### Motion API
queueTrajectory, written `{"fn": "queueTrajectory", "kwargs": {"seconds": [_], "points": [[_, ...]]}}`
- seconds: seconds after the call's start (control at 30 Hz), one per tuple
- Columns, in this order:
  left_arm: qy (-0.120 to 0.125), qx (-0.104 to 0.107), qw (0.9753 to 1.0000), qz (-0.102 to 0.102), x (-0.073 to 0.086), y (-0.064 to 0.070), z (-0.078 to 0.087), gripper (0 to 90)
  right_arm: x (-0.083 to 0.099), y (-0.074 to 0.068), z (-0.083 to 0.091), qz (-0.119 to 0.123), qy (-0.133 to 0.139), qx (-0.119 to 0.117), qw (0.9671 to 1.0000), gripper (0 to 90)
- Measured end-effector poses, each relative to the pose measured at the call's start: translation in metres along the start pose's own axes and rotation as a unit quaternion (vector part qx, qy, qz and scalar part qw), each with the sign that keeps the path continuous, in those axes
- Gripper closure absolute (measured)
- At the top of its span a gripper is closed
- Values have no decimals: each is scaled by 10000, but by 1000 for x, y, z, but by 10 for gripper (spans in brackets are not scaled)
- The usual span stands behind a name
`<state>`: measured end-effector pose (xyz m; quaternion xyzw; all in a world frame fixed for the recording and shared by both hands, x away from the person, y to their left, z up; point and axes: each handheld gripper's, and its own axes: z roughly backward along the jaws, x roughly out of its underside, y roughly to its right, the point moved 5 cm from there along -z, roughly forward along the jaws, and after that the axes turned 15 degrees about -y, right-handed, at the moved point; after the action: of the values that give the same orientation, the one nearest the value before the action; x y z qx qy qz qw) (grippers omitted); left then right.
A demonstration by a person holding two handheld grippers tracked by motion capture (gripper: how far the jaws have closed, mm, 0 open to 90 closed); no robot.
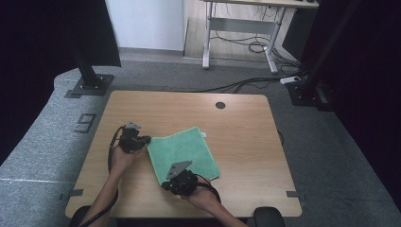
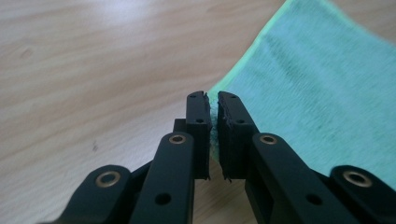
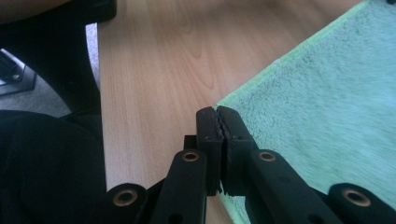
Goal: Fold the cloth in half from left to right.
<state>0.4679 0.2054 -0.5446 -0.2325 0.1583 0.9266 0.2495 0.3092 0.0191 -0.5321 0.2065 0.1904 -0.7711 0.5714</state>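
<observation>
A green towel (image 1: 183, 152) lies spread flat near the middle of the wooden table (image 1: 236, 142). My left gripper (image 1: 142, 140) sits at the towel's left far corner, its jaws shut on the towel's edge (image 2: 214, 112). My right gripper (image 1: 171, 181) is at the near left corner, jaws closed on that corner of the towel (image 3: 299, 107). In the left gripper view the towel (image 2: 317, 88) spreads away to the right of the jaws. A thin strip of green shows between the left gripper's pads (image 2: 200, 126).
A dark round hole (image 1: 220, 105) sits near the table's far edge. Black frame posts (image 1: 87, 71) stand on the grey floor at both far corners. A desk with cables (image 1: 246, 42) stands behind. A dark sleeve (image 3: 42, 163) and the table's edge show at the left of the right gripper view.
</observation>
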Motion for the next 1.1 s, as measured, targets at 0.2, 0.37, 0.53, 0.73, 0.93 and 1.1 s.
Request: {"fn": "queueTrajectory", "kwargs": {"seconds": [0.2, 0.37, 0.53, 0.73, 0.93, 1.1], "points": [[93, 98, 9998, -117, -25, 14, -1, 839, 15, 12, 17, -184, 112, 200, 9996, 871], [155, 129, 9995, -255, -42, 25, -7, 845, 29, 23, 25, -380, 103, 365, 9986, 871], [164, -64, 9986, -494, -55, 37, -19, 855, 46, 37, 32, -638, 80, 518, 9966, 871], [172, -139, 9972, -715, -68, 48, -34, 865, 62, 49, 36, -819, 3, 638, 9946, 872], [129, -143, 9964, -827, -77, 56, -46, 877, 74, 56, 40, -925, -43, 704, 9932, 872], [122, -120, 9959, -883, -85, 63, -54, 885, 81, 62, 45, -1042, -13, 741, 9918, 872]]}}
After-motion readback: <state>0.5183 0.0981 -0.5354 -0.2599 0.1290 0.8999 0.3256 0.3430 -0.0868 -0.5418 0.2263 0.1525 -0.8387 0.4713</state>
